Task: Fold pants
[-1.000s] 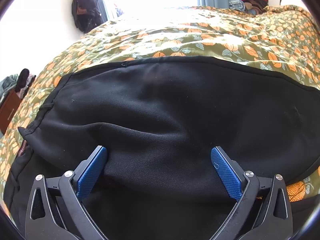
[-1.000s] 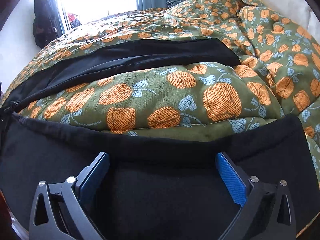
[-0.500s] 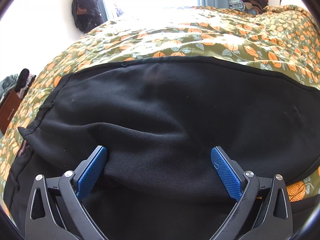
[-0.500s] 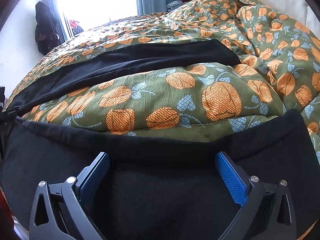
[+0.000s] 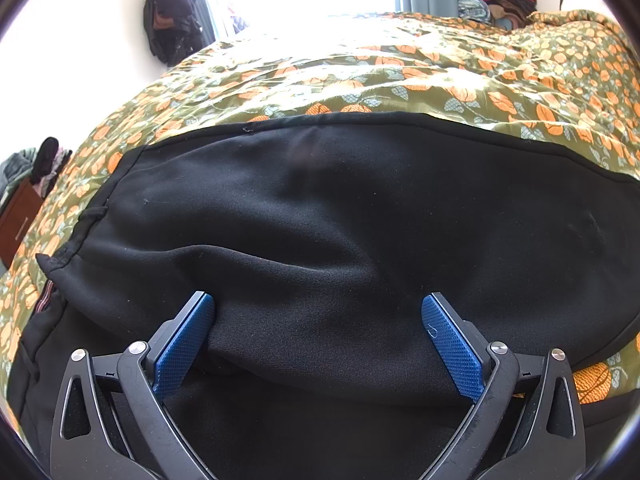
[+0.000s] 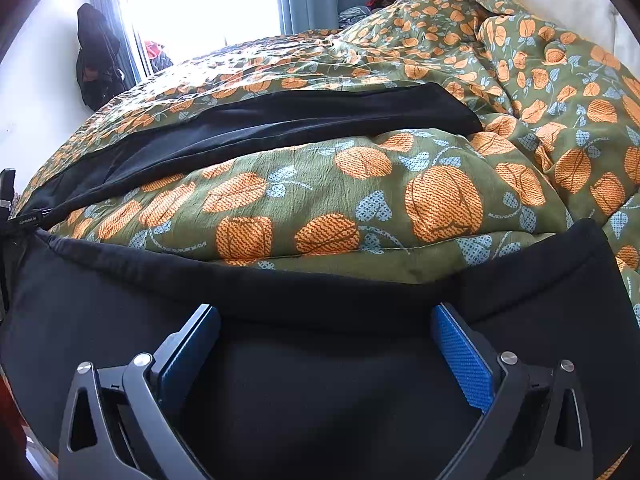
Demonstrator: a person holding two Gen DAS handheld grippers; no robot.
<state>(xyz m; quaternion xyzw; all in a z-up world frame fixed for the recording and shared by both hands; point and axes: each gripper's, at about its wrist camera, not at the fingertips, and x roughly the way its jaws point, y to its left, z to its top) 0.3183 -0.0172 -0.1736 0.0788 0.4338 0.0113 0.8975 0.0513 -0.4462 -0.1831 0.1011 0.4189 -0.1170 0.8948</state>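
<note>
Black pants (image 5: 340, 216) spread on bed, over floral quilt (image 5: 440, 80). Legs lie apart, quilt showing between them in right view: no fold made yet. Left gripper (image 5: 318, 312) near waist end, jaws spread, bunched ridge between, unpinched. Right gripper (image 6: 326, 322) over near leg (image 6: 320, 380), jaws spread. All folds left.

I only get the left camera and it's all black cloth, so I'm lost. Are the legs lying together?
Observer: No. In the right wrist view the near leg and far leg lie apart, with flowered quilt between them.
Operator: Is my other gripper holding one?
Observer: No, the right gripper is open over the near leg.
Operator: Where does the far leg end?
Observer: Its hem lies flat on the quilt, toward the right.
</note>
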